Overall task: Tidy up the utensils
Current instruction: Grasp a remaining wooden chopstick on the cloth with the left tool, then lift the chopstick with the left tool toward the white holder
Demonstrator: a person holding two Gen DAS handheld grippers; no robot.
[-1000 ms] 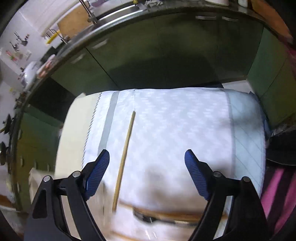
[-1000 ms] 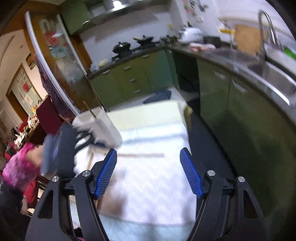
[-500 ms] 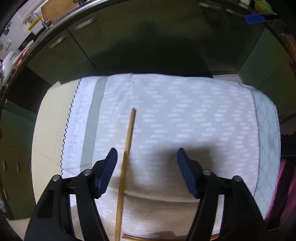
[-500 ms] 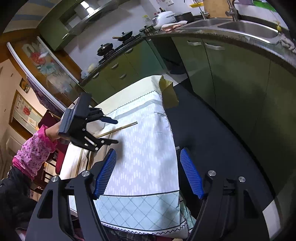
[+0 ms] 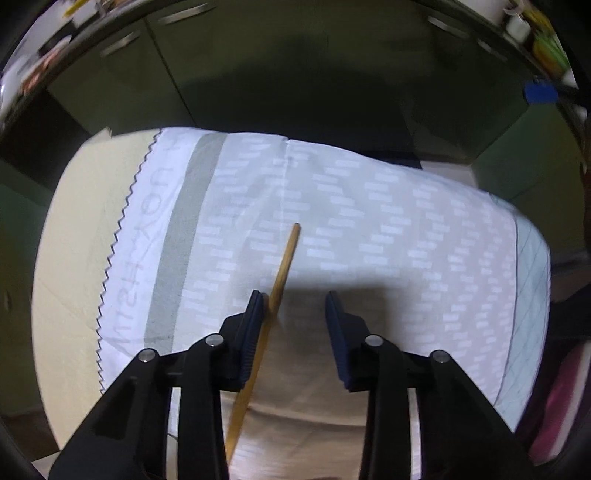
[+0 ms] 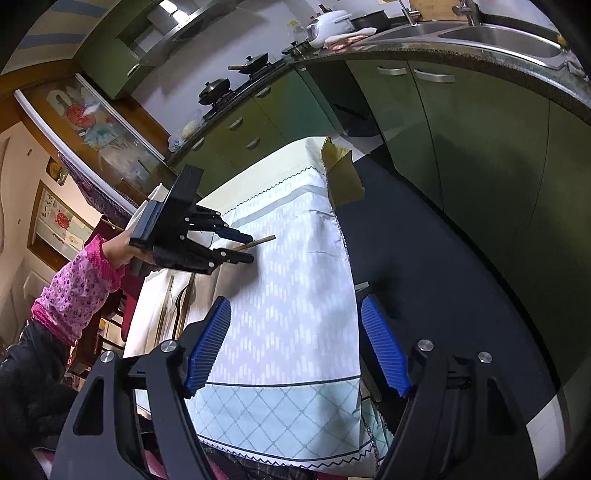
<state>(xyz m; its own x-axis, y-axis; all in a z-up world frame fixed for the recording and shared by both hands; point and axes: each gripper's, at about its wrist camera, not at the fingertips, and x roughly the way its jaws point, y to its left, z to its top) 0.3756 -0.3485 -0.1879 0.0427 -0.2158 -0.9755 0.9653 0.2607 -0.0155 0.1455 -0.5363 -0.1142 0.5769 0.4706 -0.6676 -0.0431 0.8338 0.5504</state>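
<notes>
A single wooden chopstick (image 5: pixel 284 262) lies on the white patterned tablecloth (image 5: pixel 388 229). My left gripper (image 5: pixel 294 306) is low over it with its jaws partly open. The chopstick runs between the fingers, right against the left finger (image 5: pixel 255 325). The right wrist view shows the same: the left gripper (image 6: pixel 243 245) straddles the chopstick (image 6: pixel 260 242). My right gripper (image 6: pixel 293 345) is open and empty, held above the near end of the table. More utensils (image 6: pixel 177 306) lie near the table's left edge.
Green kitchen cabinets (image 6: pixel 461 122) and a dark floor (image 6: pixel 424 258) run along the table's far side. A counter with a sink (image 6: pixel 480 33) and a stove with pans (image 6: pixel 236 77) stands beyond. A cardboard flap (image 6: pixel 343 173) hangs off the table's far corner.
My left gripper has moved forward and down along the chopstick and its jaws have narrowed around it. My right gripper has stayed open and has barely moved in the last half second.
</notes>
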